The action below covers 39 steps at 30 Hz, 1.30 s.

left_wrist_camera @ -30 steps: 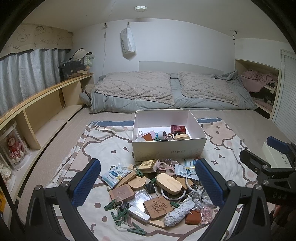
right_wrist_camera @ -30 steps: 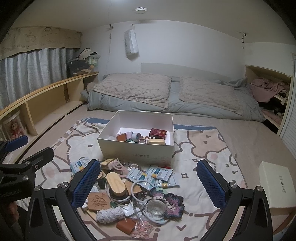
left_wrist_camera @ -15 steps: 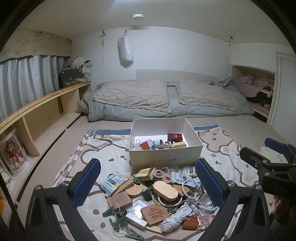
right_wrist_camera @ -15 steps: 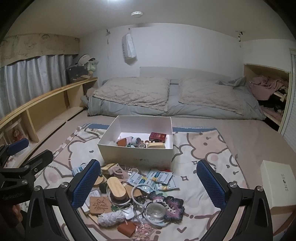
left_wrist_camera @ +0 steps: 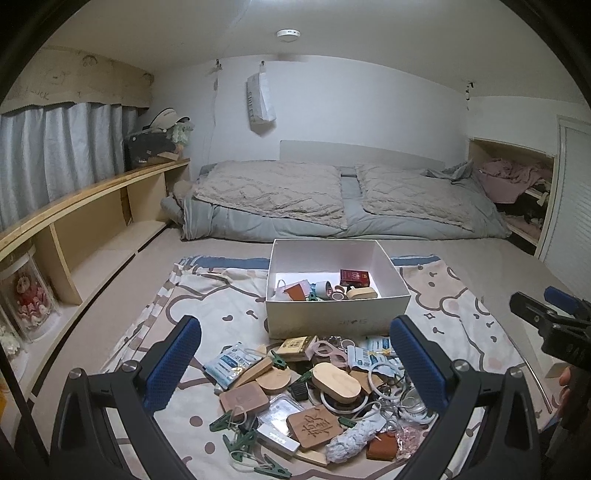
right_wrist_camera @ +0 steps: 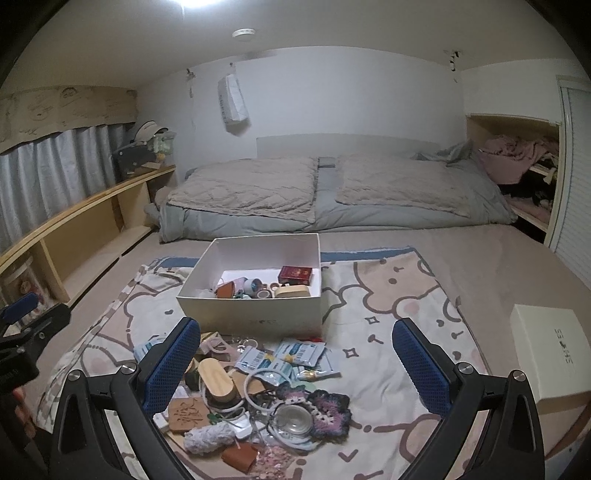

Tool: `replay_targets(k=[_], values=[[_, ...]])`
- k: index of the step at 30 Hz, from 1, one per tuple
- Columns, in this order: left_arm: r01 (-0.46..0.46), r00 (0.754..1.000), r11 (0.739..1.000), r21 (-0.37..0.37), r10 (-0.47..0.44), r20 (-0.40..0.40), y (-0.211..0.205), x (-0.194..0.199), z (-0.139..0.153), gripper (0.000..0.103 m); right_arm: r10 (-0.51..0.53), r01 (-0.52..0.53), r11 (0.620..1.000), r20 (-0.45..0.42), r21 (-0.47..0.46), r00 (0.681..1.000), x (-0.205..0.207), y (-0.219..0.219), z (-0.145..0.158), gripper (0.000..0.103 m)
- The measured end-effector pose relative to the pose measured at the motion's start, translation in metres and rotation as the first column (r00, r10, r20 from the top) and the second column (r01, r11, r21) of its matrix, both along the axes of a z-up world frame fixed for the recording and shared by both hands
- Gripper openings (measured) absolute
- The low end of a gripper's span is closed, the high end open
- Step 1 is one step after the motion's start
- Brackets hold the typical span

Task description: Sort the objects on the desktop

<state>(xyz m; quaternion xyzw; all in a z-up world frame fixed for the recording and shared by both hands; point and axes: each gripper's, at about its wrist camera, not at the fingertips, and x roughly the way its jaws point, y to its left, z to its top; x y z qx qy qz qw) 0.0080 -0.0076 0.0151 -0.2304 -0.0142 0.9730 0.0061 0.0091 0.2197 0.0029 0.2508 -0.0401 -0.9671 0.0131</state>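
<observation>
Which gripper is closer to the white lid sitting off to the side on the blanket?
Right. The lid lies just right of the open right gripper; the open left gripper sits farther left, over the clutter pile.

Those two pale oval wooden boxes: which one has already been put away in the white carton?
The smaller oval wooden box, lying inside the white carton below the red pack. The other oval box lies in the pile outside.

- dim, cool indoor light; a ceiling glare (right_wrist_camera: 195, 3) blows out at the top of the right view.
- fisheye bends edges; corners vignette black.
</observation>
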Motion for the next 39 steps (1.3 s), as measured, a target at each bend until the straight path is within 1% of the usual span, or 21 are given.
replay_targets(k=[5,9,18,22,25,29,32,34,36,39], values=[[-0.036,0.999,0.999,-0.003,0.036,-0.018,-0.014,-0.001,0.003,0.103,-0.019,0.019,1.000,0.006,0.020,1.000,-0.002,0.012,0.001,0.103],[-0.042,0.999,0.999,-0.003,0.042,-0.028,-0.025,-0.002,0.005,0.103,-0.030,0.030,0.999,0.001,0.034,1.000,-0.002,0.021,0.000,0.103],[-0.067,0.994,0.998,0.003,0.067,-0.086,-0.055,-0.004,0.013,0.103,-0.059,0.060,0.997,-0.008,0.044,0.998,-0.008,0.047,0.000,0.103],[-0.084,0.989,0.996,-0.003,0.083,-0.120,-0.068,-0.007,0.014,0.103,-0.049,0.049,0.998,-0.013,0.040,0.999,-0.014,0.054,0.001,0.103],[-0.100,0.985,0.995,-0.003,0.098,-0.144,-0.079,-0.011,0.012,0.103,-0.030,0.033,0.997,-0.033,0.075,0.999,-0.015,0.054,0.001,0.103],[-0.106,0.982,0.994,0.004,0.105,-0.158,-0.098,-0.018,0.003,0.103,0.013,-0.007,0.997,-0.064,0.082,0.998,-0.016,0.055,0.001,0.103],[-0.121,0.978,0.992,0.023,0.123,-0.169,-0.115,-0.021,-0.008,0.103,0.035,-0.029,0.996,-0.074,0.080,0.997,-0.020,0.059,-0.002,0.103],[-0.140,0.977,0.989,0.037,0.144,-0.158,-0.124,-0.024,-0.019,0.103,0.036,-0.029,0.996,-0.085,0.085,0.996,-0.022,0.061,-0.007,0.103],[-0.151,0.978,0.987,0.056,0.157,-0.136,-0.135,-0.026,-0.031,0.103,0.032,-0.021,0.994,-0.099,0.110,0.995,-0.023,0.063,-0.014,0.103],[-0.173,0.977,0.983,0.061,0.179,-0.116,-0.145,-0.028,-0.049,0.103,0.023,-0.005,0.990,-0.123,0.142,0.992,-0.022,0.064,-0.030,0.103]])
